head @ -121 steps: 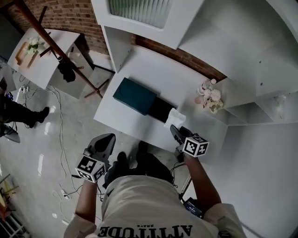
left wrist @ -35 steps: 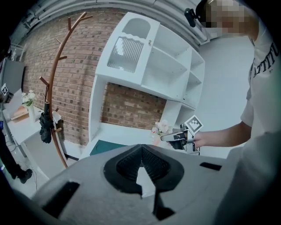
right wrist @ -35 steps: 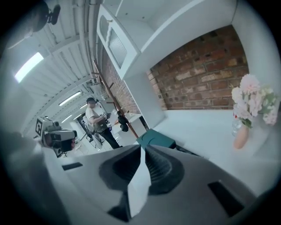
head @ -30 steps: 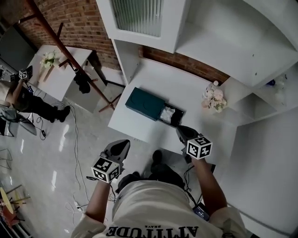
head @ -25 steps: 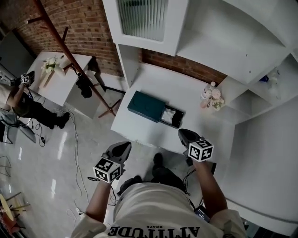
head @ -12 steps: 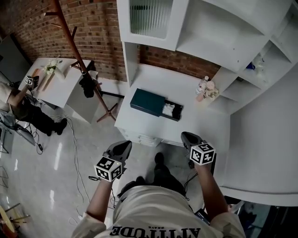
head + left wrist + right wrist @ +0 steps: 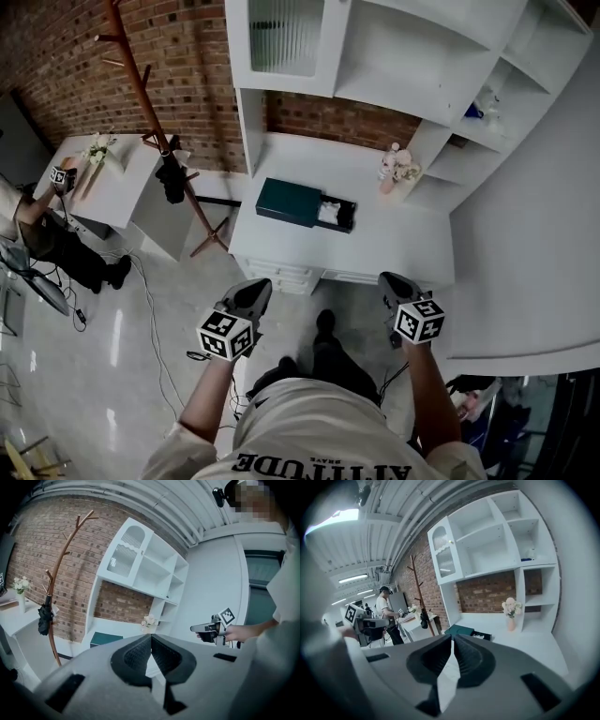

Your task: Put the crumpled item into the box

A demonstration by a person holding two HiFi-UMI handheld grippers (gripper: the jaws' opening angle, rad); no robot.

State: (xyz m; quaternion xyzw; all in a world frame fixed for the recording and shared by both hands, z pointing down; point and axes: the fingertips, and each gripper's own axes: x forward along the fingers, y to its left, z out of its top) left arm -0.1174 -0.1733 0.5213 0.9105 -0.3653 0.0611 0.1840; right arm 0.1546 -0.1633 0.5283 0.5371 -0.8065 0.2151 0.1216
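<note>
The dark teal box (image 7: 286,202) lies on the white desk (image 7: 375,248), its black open tray (image 7: 343,215) pulled out to the right. The white crumpled item (image 7: 327,212) rests inside that tray. Both grippers hang well back from the desk, over the floor. My left gripper (image 7: 259,285) is shut and holds nothing, and its view shows the box (image 7: 104,638) far off. My right gripper (image 7: 387,278) is also shut and empty, with the box (image 7: 458,630) and tray (image 7: 481,635) small in the distance.
A vase of flowers (image 7: 392,169) stands at the desk's right back corner under white shelves (image 7: 422,66). A wooden coat rack (image 7: 150,112) stands left of the desk. A second desk (image 7: 112,178) and another person (image 7: 47,234) are at far left. Cables lie on the floor (image 7: 159,356).
The crumpled item, first lying on the desk beside the tray, now lies inside it. Both grippers and the view have drawn back from the desk over the floor.
</note>
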